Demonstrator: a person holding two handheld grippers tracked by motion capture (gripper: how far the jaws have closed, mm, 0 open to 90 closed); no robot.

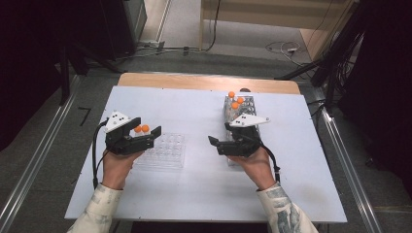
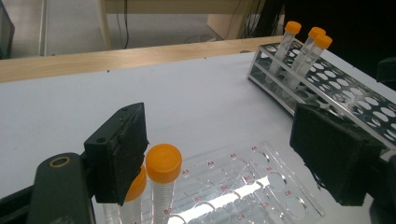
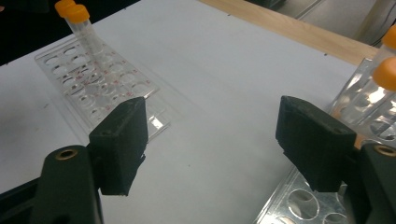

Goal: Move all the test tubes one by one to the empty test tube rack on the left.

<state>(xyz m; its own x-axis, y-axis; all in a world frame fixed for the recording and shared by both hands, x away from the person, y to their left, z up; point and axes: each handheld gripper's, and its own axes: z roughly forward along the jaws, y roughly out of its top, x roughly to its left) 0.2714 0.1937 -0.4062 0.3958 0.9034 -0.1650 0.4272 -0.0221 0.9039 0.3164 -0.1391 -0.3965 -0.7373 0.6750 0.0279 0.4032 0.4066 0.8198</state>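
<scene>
Left claw gapes apart, the orange-capped tube standing free just beside its left pad.

Orange-capped clear tubes, clear rack with red labels, black tongs, white table

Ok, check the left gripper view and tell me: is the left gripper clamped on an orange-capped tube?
No. The left gripper stands open, and the orange-capped tube stands in the clear rack beside one pad, unpressed.
</scene>
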